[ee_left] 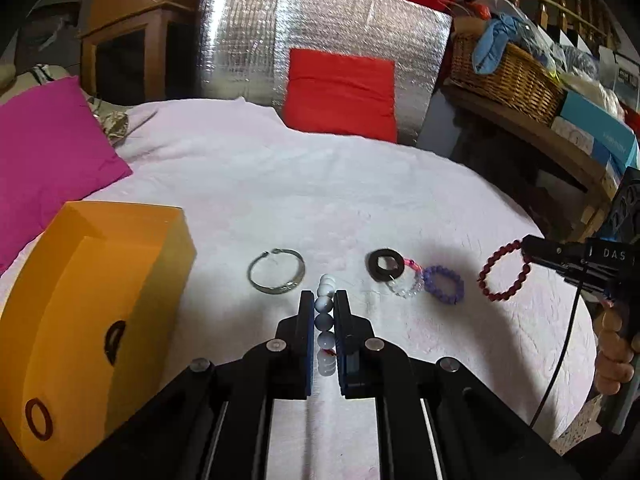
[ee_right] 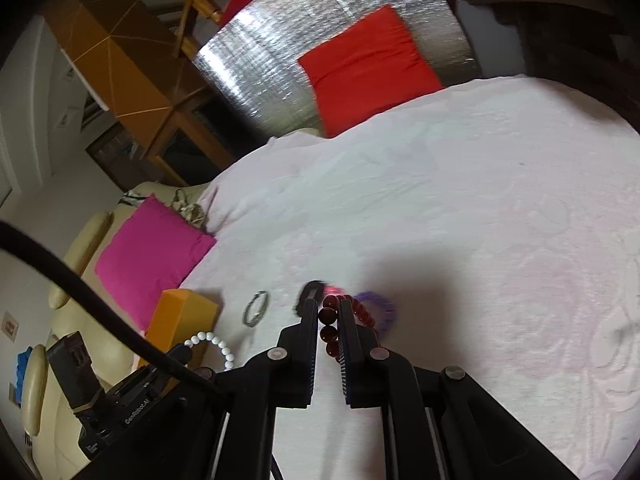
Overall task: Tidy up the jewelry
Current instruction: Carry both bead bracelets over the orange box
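Observation:
My left gripper [ee_left: 324, 300] is shut on a white bead bracelet [ee_left: 325, 322], which also shows in the right wrist view [ee_right: 218, 344]. My right gripper [ee_right: 329, 308] is shut on a dark red bead bracelet [ee_right: 329, 326] and holds it above the bed; it hangs at the right in the left wrist view [ee_left: 502, 272]. On the white bedspread [ee_left: 320, 184] lie a silver bangle [ee_left: 276, 271], a black ring-shaped bracelet [ee_left: 386, 265], a clear bead bracelet [ee_left: 406, 286] and a purple bead bracelet [ee_left: 444, 284]. An orange box [ee_left: 96, 320] stands at the left.
A magenta cushion [ee_left: 48, 156] lies at the far left and a red cushion [ee_left: 340, 94] leans on a silver foil panel [ee_left: 248, 40] at the back. A wicker basket [ee_left: 508, 76] sits on a shelf to the right.

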A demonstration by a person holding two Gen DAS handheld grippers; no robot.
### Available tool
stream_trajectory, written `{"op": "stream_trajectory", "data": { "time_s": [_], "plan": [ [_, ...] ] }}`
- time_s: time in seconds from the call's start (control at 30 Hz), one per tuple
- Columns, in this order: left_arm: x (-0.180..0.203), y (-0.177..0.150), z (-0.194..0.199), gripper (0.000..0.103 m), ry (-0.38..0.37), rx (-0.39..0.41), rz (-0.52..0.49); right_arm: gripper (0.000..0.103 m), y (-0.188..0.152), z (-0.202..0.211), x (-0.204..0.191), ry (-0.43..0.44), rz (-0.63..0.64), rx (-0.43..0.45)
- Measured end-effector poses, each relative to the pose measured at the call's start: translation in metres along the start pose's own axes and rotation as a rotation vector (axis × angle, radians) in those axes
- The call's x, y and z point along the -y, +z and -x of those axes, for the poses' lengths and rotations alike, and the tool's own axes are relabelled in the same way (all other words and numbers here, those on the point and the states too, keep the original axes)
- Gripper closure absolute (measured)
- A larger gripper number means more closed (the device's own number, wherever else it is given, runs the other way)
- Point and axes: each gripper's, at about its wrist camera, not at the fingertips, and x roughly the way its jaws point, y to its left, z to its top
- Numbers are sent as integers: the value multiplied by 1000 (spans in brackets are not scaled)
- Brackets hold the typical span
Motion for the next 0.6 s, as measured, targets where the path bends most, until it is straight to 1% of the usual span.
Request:
{"op": "stream_trajectory", "data": {
  "time_s": [0.13, 0.3, 0.37, 0.5, 0.6],
  "plan": [
    [-10, -1, 15, 93, 25, 40, 14, 92, -3, -14, -29, 37, 34, -15],
    [-25, -5, 43, 93, 60, 111, 49, 92, -10, -31, -78, 103, 89, -35],
    [-33, -7, 56, 93, 88, 151, 64, 92, -12, -36, -98, 127, 113, -43],
    [-54, -11, 82, 93, 172, 244, 94, 92, -20, -48, -139, 203, 145, -61],
    [-73, -14, 93, 93, 238, 283, 135, 92, -26, -61, -168, 238, 178, -89]
  ]
}}
